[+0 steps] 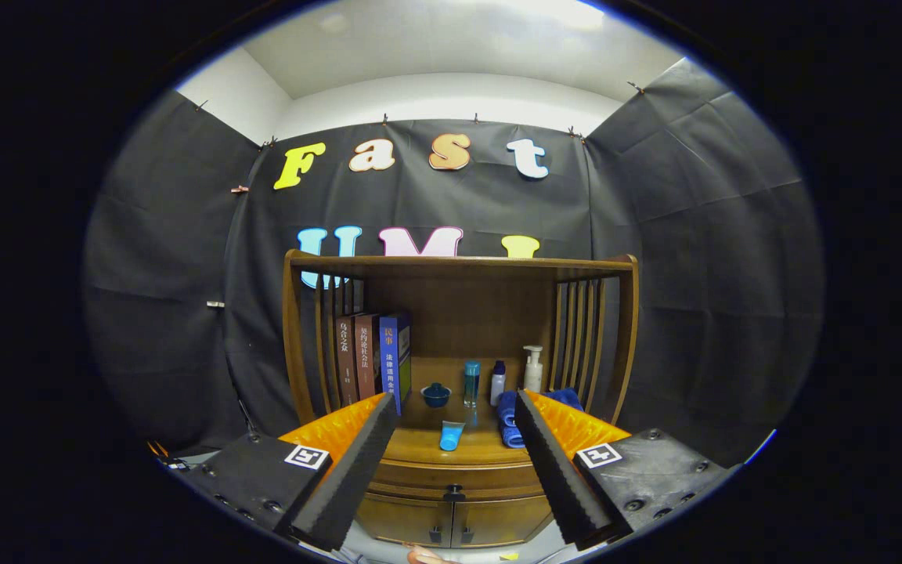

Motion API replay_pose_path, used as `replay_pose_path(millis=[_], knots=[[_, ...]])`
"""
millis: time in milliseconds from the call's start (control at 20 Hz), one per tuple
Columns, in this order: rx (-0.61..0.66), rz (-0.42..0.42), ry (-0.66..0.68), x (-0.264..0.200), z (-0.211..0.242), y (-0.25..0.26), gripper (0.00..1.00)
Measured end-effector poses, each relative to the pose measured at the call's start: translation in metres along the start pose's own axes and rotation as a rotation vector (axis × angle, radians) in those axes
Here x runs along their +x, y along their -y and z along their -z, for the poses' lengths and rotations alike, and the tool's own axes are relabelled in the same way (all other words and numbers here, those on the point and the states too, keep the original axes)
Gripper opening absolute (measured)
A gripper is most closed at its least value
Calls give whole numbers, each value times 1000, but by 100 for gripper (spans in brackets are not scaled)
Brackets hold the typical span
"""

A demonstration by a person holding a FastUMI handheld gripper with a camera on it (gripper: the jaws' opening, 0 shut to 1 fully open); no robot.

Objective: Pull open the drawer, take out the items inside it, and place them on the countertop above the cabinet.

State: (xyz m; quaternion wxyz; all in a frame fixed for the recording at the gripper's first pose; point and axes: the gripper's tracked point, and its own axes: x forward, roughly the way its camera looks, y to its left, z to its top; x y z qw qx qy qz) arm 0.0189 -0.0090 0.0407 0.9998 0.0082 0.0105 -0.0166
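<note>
Two tool (455, 419) fingers stand wide apart, holding nothing. The drawer (451, 475) sits closed under the table's (420, 446) front edge, its knob (454, 493) between your fingers, well ahead. Risk: an off-centre approach could miss the small knob.

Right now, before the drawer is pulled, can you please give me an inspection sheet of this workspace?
Surface: countertop holds several items.
Job's things: drawer shut, dark knob at its front; contents hidden.
Clutter: tube, small bowl, three bottles, folded blue towel, three upright books at the side.
Grippers: hand-held gripper open, back from the cabinet, fingers straddling the drawer in view, touching nothing.
Cables: nothing seen.
Surroundings: black cloth wall behind the wooden shelf unit.
</note>
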Motion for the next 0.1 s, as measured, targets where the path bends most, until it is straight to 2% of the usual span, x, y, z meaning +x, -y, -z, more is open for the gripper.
replay_pose_path(millis=[100], knots=[[-4, 0, 1, 0, 1, 0, 99]])
